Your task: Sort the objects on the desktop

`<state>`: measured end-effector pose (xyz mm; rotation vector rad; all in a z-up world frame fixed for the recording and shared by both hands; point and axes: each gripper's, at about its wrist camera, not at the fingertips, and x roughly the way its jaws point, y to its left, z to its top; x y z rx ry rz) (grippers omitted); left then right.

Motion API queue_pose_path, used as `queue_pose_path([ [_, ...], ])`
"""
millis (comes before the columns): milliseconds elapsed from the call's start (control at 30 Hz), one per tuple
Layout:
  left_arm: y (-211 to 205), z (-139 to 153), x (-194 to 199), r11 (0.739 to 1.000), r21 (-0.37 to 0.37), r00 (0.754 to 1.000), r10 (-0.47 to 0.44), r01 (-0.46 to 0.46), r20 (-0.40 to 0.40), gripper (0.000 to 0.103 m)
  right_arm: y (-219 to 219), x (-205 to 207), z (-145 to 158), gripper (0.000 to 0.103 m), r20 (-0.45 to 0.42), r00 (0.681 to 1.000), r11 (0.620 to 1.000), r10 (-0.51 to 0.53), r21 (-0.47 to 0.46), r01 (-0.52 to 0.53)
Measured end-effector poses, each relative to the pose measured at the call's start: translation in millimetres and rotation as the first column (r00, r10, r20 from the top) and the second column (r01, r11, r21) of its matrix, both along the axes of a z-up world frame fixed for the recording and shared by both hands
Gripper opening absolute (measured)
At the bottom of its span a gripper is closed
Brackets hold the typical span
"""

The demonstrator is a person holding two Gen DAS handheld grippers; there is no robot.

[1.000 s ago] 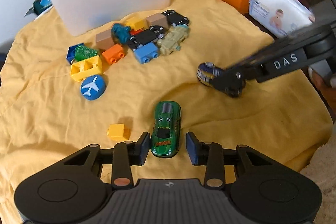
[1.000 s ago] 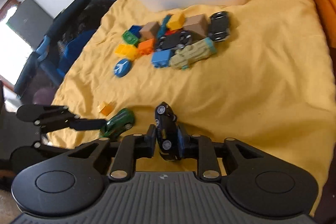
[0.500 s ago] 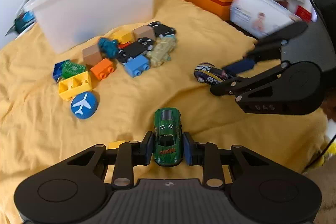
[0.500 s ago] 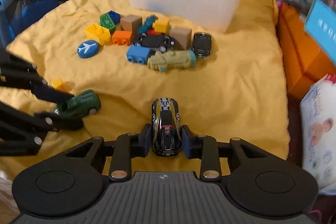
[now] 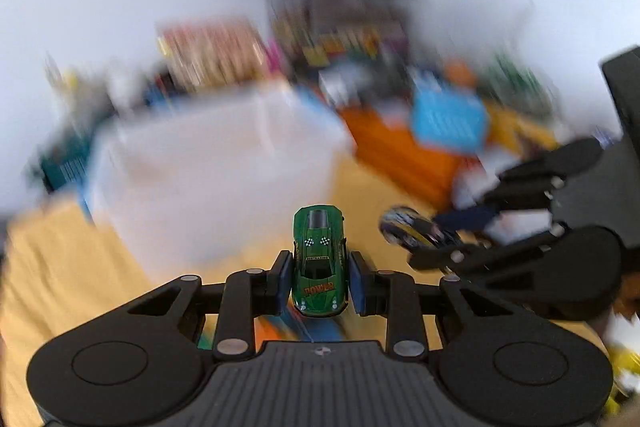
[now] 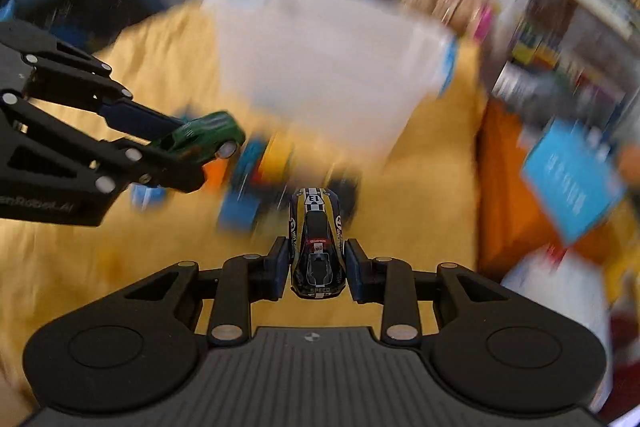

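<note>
My left gripper is shut on a green toy car, held off the yellow cloth. The same green toy car shows at the left of the right wrist view, clamped in the left gripper. My right gripper is shut on a black and yellow toy car marked 13. That black and yellow toy car also appears at the right of the left wrist view, in the right gripper. A translucent white bin stands ahead, and the same white bin is blurred.
A blurred pile of blocks and toy cars lies on the yellow cloth below the bin. An orange box with a blue card borders the right side. Stacked boxes stand at the back.
The left gripper closed on the green car and lifted it. Both grippers rose with their cars and tilted up toward the white bin; the views are now blurred.
</note>
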<state>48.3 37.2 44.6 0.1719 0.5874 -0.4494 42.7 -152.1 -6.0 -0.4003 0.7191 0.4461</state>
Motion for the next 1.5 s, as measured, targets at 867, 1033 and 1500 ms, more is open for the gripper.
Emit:
queue_pose_path([
  [867,9.3,-51.5,-4.0,0.99,0.049,0.984,0.136,-0.131,-0.119,0.034,-27.2,62.1,-9.2,0.036,-0.002,1.0,0.982,0.006,0.188,-0.006],
  [1033,-21.8,-77.8,-12.6,0.996,0.078,0.982,0.053,-0.039,-0.182,0.034,-42.1,51.4,-31.5,0.036,-0.091,0.996,0.988,-0.024,0.151,0.037],
  [1500,-70.9,-108.5,58.8,0.932,0.28,0.952,-0.157,0.231,-0.265,0.037,-48.3,42.7,-34.7,0.036,-0.105,0.994,0.993,-0.026,0.111,0.038],
])
